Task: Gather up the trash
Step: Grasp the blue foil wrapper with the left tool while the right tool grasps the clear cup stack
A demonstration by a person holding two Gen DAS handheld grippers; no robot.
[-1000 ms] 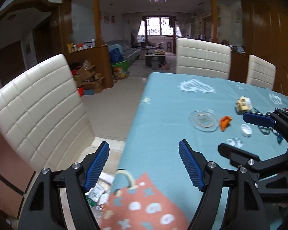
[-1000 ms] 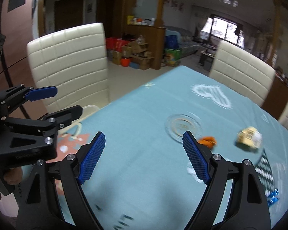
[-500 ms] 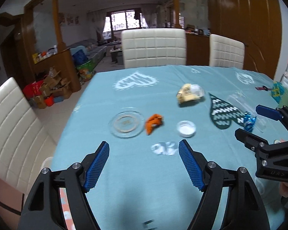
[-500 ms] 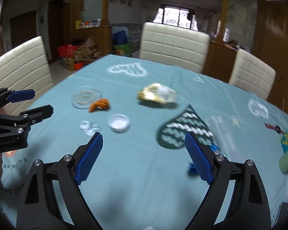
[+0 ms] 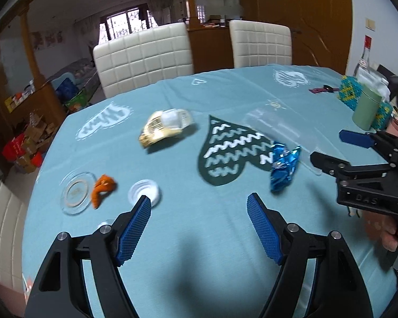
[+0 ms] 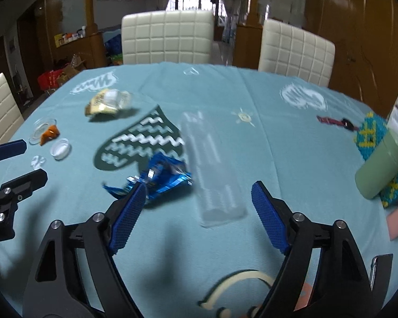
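Note:
Trash lies scattered on the teal tablecloth point(image 5: 172, 278): a blue foil wrapper point(image 5: 284, 169) point(image 6: 159, 177), a crumpled yellowish packet point(image 5: 167, 127) point(image 6: 107, 103), an orange peel point(image 5: 102, 189) point(image 6: 49, 133), a white cap point(image 5: 144, 192) point(image 6: 61, 148) and a clear plastic tray point(image 6: 212, 164). My left gripper point(image 5: 199, 198) hovers open over bare cloth, the cap by its left fingertip. My right gripper point(image 6: 199, 188) holds nothing and its jaws are closing; the tray's near end lies just ahead between them, and the wrapper sits at the left pad. Each gripper shows in the other's view point(image 5: 334, 148) point(image 6: 24, 161).
A clear glass dish point(image 5: 75, 196) sits beside the peel. At the right stand a green cup point(image 6: 379, 169) on a crocheted blue-yellow mat point(image 6: 371, 135), with a red-black item point(image 6: 334, 122) beyond. White chairs point(image 6: 167, 39) line the far edge. A hand point(image 5: 387, 233) grips the right tool.
Both grippers swept right along the table, from its left end and side chair to the middle. The patterned bag left the left view; the wrapper and tray now lie close ahead.

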